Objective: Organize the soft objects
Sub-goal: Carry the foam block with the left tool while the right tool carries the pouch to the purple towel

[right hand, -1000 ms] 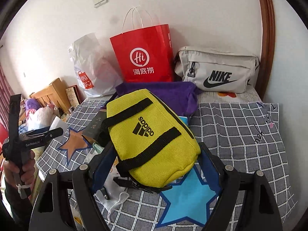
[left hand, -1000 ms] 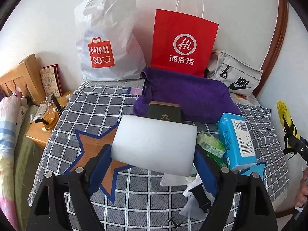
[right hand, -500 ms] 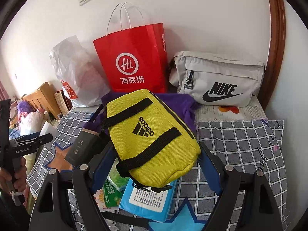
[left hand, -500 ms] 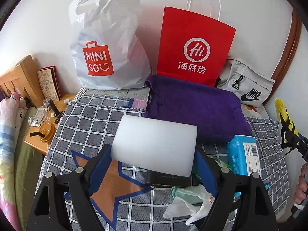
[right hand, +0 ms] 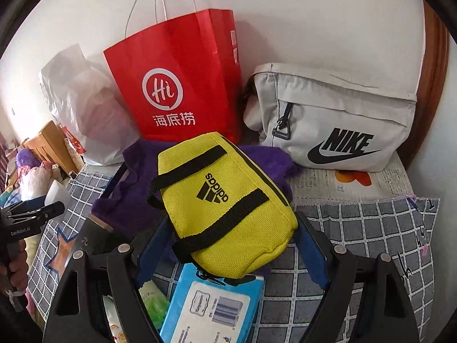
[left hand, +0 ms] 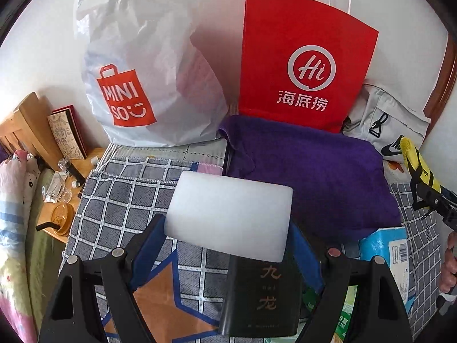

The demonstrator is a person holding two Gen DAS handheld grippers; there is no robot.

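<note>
The purple towel (left hand: 311,177) serves as the landmark, lying folded on the checked cover (left hand: 120,191) at the foot of the red paper bag (left hand: 302,74). The left gripper (left hand: 228,228) holds a white foam block (left hand: 230,218) crosswise, its long side spanning the jaws from pad to pad, so the jaws stand wide and pressed on its two ends. The block hangs just this side of the towel's near edge and a little to its left, above a dark box (left hand: 264,297). The right gripper (right hand: 231,228) likewise has its jaws wide and closed on a yellow pouch (right hand: 225,203), whose long axis runs away from the camera and slants toward the towel; the pouch already overlaps the towel, with the grey bag (right hand: 334,125) beyond to the right. Judging by this, the right hand is nearer a set-down spot by the wall. Both grippers tilt steeply downward toward the bed, each with its load clear of the cover
</note>
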